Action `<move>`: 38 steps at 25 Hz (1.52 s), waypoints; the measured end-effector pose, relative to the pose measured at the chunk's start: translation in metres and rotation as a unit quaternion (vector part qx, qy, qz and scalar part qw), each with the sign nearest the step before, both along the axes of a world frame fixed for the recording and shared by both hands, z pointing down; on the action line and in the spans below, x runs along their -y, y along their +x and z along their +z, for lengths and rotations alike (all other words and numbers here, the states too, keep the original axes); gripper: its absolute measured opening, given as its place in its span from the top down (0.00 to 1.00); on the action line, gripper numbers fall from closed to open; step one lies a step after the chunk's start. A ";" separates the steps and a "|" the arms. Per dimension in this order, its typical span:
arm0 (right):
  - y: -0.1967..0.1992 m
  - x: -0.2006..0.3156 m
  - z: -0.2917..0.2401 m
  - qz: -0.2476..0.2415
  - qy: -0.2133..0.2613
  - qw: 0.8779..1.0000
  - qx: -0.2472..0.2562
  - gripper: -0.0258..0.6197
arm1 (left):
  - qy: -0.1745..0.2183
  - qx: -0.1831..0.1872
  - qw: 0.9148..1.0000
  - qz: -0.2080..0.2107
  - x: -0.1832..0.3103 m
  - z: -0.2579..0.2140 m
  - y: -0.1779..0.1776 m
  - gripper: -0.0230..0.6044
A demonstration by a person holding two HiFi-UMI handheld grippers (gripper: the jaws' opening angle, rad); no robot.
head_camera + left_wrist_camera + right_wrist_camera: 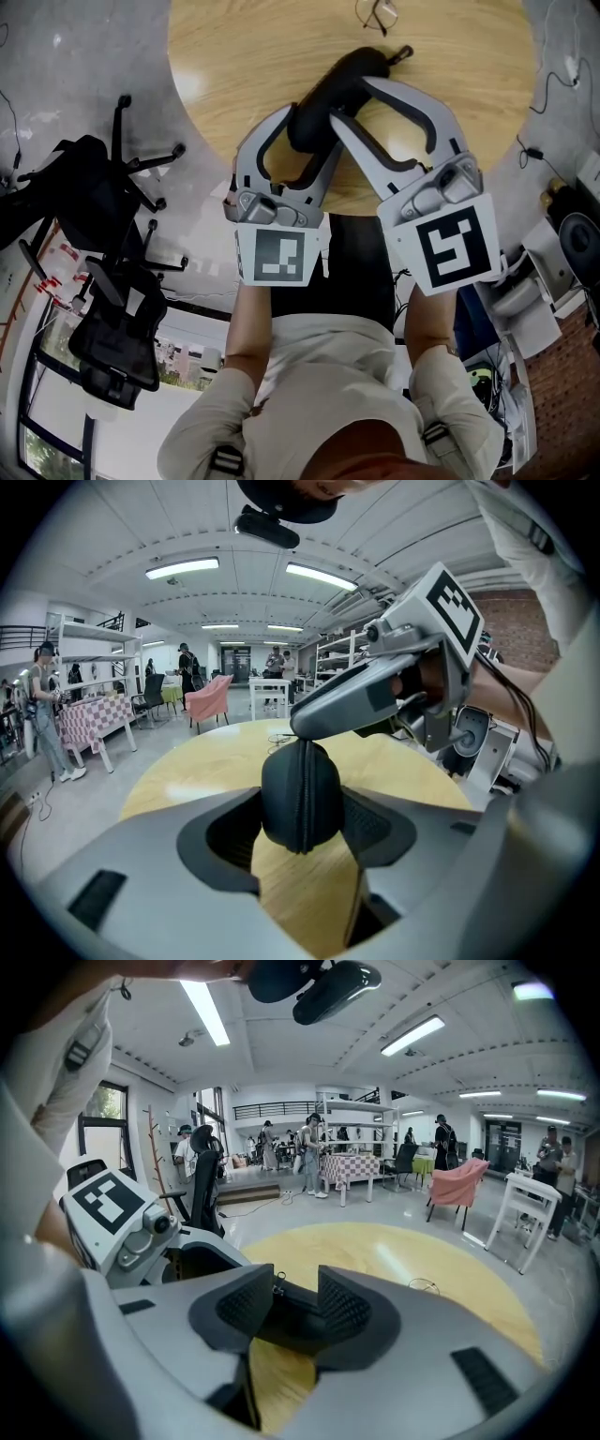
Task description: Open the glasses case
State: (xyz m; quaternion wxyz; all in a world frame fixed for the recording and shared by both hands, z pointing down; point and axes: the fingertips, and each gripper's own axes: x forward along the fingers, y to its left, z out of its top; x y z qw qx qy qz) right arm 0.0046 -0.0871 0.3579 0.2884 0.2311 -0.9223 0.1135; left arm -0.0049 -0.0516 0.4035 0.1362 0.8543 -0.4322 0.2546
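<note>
A black zippered glasses case (349, 67) lies slantwise above the near part of the round wooden table (234, 56). My left gripper (305, 141) is shut on its near end. In the left gripper view the rounded end (300, 799) sits pinched between both pads, zip seam facing the camera. My right gripper (349, 101) straddles the case's middle with its jaws open. In the right gripper view the case (292, 1316) shows beyond the gap, and a small metal zip ring (277, 1281) sits by the left pad. A short tab (404, 53) sticks out at the far end.
A thin wire-like object (377, 13) lies at the table's far edge. Black office chairs (103, 178) stand on the floor to the left, and white and black equipment (553, 262) to the right. People, tables and shelving fill the room behind (197, 682).
</note>
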 end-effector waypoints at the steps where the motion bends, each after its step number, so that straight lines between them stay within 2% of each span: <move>1: 0.000 0.001 0.000 0.001 0.002 1.000 -0.001 0.71 | -0.001 -0.001 1.000 0.000 0.000 0.000 0.000 0.54; 15: 0.003 0.015 0.002 0.038 0.024 0.999 0.004 0.71 | 0.002 -0.013 1.000 0.003 0.003 0.004 -0.001 0.54; 38: 0.015 0.027 0.012 0.070 0.017 0.997 0.011 0.71 | -0.002 -0.020 1.000 0.005 -0.002 0.007 -0.003 0.54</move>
